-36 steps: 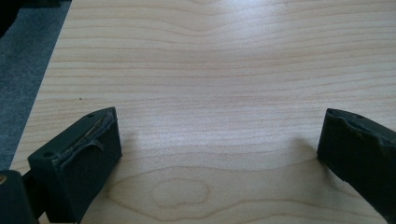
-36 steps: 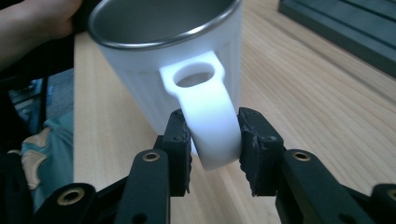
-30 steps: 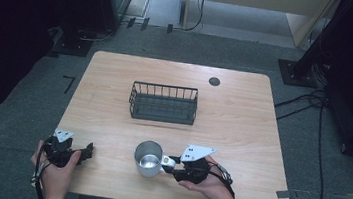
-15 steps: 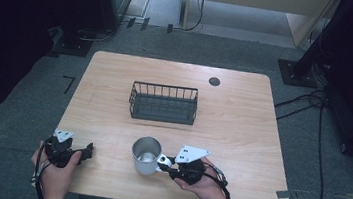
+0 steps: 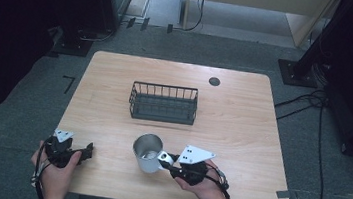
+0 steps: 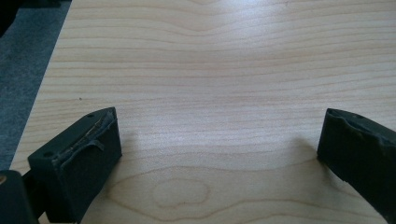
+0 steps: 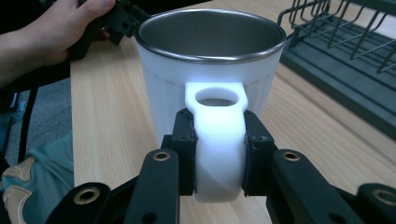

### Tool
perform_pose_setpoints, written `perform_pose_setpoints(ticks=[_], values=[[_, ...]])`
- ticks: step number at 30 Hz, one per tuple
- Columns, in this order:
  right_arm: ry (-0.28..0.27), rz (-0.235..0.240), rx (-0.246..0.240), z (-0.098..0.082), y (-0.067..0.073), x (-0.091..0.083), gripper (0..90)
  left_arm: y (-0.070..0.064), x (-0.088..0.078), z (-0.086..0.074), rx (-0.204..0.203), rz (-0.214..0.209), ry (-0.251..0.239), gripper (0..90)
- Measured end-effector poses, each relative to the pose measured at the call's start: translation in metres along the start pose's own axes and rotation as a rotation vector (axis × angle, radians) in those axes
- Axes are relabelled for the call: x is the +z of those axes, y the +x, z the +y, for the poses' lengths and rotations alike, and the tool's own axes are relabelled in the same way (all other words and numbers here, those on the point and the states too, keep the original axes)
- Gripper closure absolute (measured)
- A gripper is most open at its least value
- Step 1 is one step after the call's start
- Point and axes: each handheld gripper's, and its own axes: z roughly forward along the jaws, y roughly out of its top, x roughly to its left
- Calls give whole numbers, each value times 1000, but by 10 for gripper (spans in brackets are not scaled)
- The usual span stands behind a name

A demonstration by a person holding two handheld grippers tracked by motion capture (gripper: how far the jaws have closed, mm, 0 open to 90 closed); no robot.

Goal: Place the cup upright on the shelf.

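- Looking down from the high view, I have the light wooden desk [image 5: 240, 137] under both of my grippers, with grey carpet floor [image 5: 39, 94] around it and a small dark round disc [image 5: 214, 81] set in its far side, well beyond my right gripper.
- The dark wire basket [image 5: 163, 103] stands upright near the middle of the desk, ahead of both grippers and well apart from them; in the right gripper view its wires [image 7: 341, 32] show beyond the cup and off to the right.
- The metal cup [image 5: 148, 152] stands upright on the desk, directly in front of my right gripper and between the two grippers; the right gripper view shows its steel rim and open mouth [image 7: 210, 32], and its handle faces me.
- My right gripper [image 7: 219, 149] is closed down on the cup's white handle [image 7: 218, 121]: a black pad presses each side of the handle just below its looped top. From above, the right gripper [image 5: 167, 162] sits at the cup's side, with the hand [image 5: 205, 186] behind it.
- My left gripper [image 5: 89, 151] rests low over the desk's near left part, well apart from the cup and held by the left hand [image 5: 58, 174]. Its own view shows the jaws spread wide with only bare wood [image 6: 210, 93] between them, gripping nothing; the left pad [image 6: 88, 158] has a frayed edge.
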Motion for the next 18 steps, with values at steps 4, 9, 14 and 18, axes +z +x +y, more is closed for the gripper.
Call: perform_pose_setpoints(ticks=[4,9,14,18], values=[[-8,-18,9,4,-2,-4,720,0,0,0,1,0,0,0],[-14,-40,23,8,-5,-8,720,0,0,0,1,0,0,0],[-26,-63,37,14,-7,-11,720,0,0,0,0,0,0,0],[-28,-79,39,20,-9,-13,720,0,0,0,1,0,0,0]])
